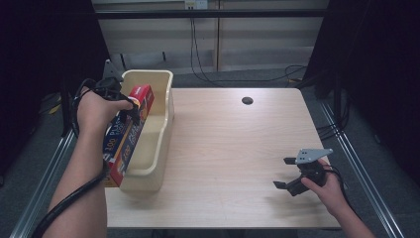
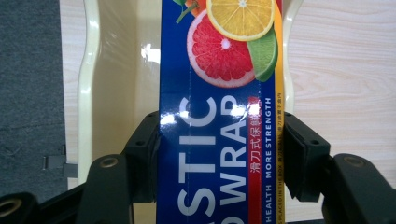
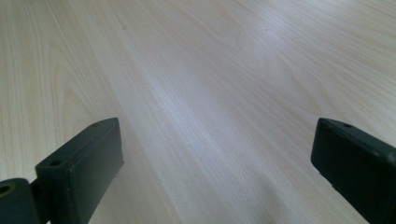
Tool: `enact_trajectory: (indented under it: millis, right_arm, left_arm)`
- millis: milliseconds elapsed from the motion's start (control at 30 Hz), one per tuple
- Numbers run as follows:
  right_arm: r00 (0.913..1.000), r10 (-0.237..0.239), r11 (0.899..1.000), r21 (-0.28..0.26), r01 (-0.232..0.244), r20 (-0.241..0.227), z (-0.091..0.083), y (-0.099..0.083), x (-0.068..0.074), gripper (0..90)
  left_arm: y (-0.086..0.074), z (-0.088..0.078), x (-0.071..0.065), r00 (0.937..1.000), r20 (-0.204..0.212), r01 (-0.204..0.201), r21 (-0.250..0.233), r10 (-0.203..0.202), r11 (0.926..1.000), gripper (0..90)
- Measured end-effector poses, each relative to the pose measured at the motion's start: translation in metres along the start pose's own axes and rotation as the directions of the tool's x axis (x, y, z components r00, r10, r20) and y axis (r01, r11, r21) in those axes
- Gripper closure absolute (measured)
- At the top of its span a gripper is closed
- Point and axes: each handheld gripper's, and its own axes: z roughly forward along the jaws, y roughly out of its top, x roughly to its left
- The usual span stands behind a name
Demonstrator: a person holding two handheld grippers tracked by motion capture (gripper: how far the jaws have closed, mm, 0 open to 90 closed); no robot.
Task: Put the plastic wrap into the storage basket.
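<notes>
At nine o'clock on the table (image 1: 233,148), the left gripper (image 1: 130,110) clamps the plastic wrap box (image 1: 128,134) over the cream bin (image 1: 157,130). Its long axis runs twelve-to-six along the bin. The right gripper (image 1: 286,173) rests at four o'clock, jaws apart and holding nothing.

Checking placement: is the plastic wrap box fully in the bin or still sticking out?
Sticking out. The plastic wrap box leans tilted over the cream bin's near rim, clamped in the left gripper.

Overhead light evenly brightens the desk (image 1: 237,148); surroundings remain dark. Glare marks the plastic wrap box (image 2: 219,121). Soft shadow lies beneath the right gripper (image 1: 287,172).
</notes>
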Motion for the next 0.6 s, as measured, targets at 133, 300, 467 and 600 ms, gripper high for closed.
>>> enact_trajectory:
  millis: [133, 300, 467, 600]
  right_arm:
    - [1.0000, 0.002, 1.000, 0.001, -0.002, -0.006, 0.000, 0.000, 0.001, 2.0]
    - [1.0000, -0.001, 1.000, 0.001, 0.001, -0.008, 0.001, 0.000, 0.001, 2.0]
    - [1.0000, 0.001, 1.000, 0.000, -0.001, -0.006, 0.000, 0.000, 0.001, 2.0]
    - [1.0000, 0.000, 1.000, -0.002, 0.000, -0.004, 0.000, 0.000, 0.001, 2.1]
  left_arm:
    - [-0.001, 0.006, 0.000, 0.9999, -0.011, 0.004, 0.000, -0.004, 1.0000, 40.7]
    - [-0.002, 0.013, 0.002, 1.0000, -0.003, 0.006, 0.010, -0.006, 0.9999, 40.6]
    - [-0.002, 0.017, 0.003, 0.9999, -0.003, 0.012, 0.021, -0.012, 0.9997, 40.6]
    - [-0.001, 0.022, 0.004, 0.9999, 0.006, 0.014, 0.023, -0.014, 0.9996, 40.6]
